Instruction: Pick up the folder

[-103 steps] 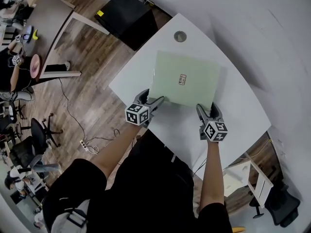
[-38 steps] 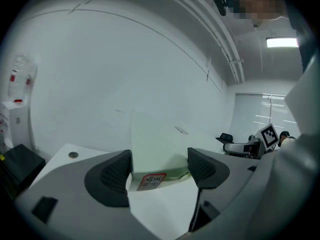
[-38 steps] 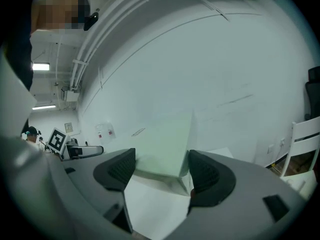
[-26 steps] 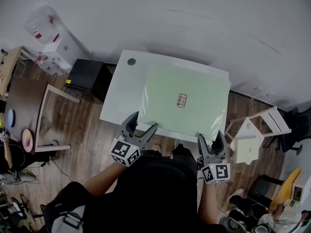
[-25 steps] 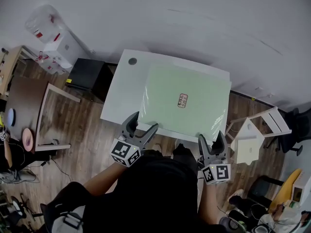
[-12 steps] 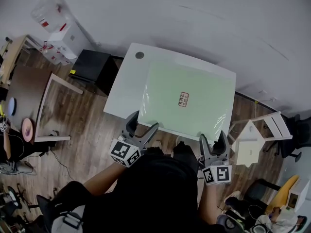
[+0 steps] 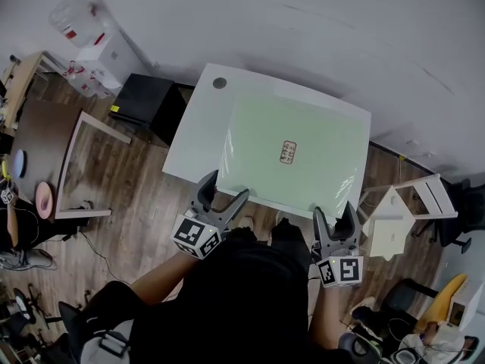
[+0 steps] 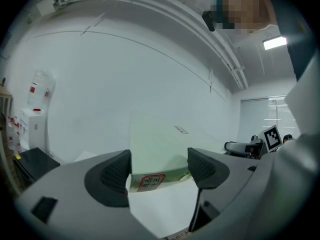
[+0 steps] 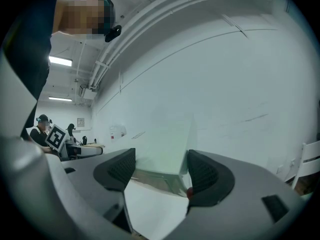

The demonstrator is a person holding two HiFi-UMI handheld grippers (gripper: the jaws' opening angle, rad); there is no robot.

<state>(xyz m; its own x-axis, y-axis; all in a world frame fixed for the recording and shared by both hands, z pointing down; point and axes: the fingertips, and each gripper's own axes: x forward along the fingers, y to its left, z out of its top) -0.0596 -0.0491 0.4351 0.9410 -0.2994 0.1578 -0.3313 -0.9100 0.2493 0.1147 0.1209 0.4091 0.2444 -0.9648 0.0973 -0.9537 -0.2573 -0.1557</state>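
Note:
A pale green folder [image 7: 265, 139] with a small red label [image 7: 288, 152] lies flat on the white table [image 7: 197, 131]. My left gripper [image 7: 225, 188] stands open just short of the folder's near left corner. My right gripper [image 7: 333, 212] is open too, at the near right corner, by the table's front edge. In the left gripper view the folder [image 8: 160, 144] lies ahead between the spread jaws of the left gripper [image 8: 159, 169], untouched. In the right gripper view the folder's corner [image 9: 167, 149] sits ahead of the open right gripper [image 9: 156, 170].
A black cabinet [image 7: 148, 101] stands left of the table and a white wooden chair [image 7: 398, 211] to its right. A brown table [image 7: 45, 150] and a water dispenser [image 7: 91, 36] are further left. A wall runs behind the table.
Four seconds ago both grippers were at the folder's near edge over the table. Now they are drawn back to the table's front edge, open. In the last second only the view shifted slightly.

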